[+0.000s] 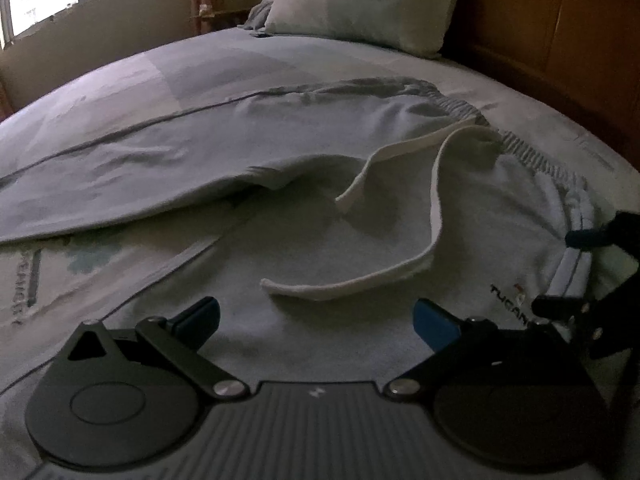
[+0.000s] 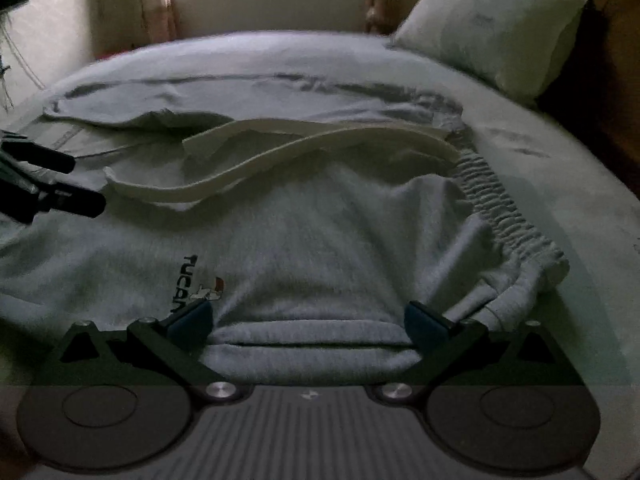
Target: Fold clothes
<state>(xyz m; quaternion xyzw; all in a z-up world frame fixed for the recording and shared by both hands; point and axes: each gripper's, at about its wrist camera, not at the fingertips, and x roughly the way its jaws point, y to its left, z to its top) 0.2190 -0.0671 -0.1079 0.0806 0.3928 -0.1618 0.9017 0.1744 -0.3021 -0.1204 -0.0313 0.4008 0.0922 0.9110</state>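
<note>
Grey sweatpants [image 1: 304, 240] spread across the bed [image 1: 120, 72], waistband [image 2: 504, 208] to the right, one leg [image 1: 120, 160] running off to the far left. Two pale drawstrings [image 1: 424, 208] looped loose over the front. Small printed logo [image 2: 188, 280] near the hip.

Left gripper [image 1: 316, 320] hovering low over the near leg fabric, jaws wide apart, nothing between them. Right gripper [image 2: 308, 320] at the near waistband corner, jaws spread, a bunched roll of cloth lying between the pads but not yet pinched.

Likely soft, thick fleece: light, limp, no stiffness, prone to sagging and dragging on the sheet when lifted. Best held at the elastic waistband, where gathered cloth gives bulk to bite on, and at a seam or cuff on the leg side. Drawstrings probably worth tucking in first, or liable to trail out of the fold. Pillow [image 2: 492, 32] well apart, far right.
</note>
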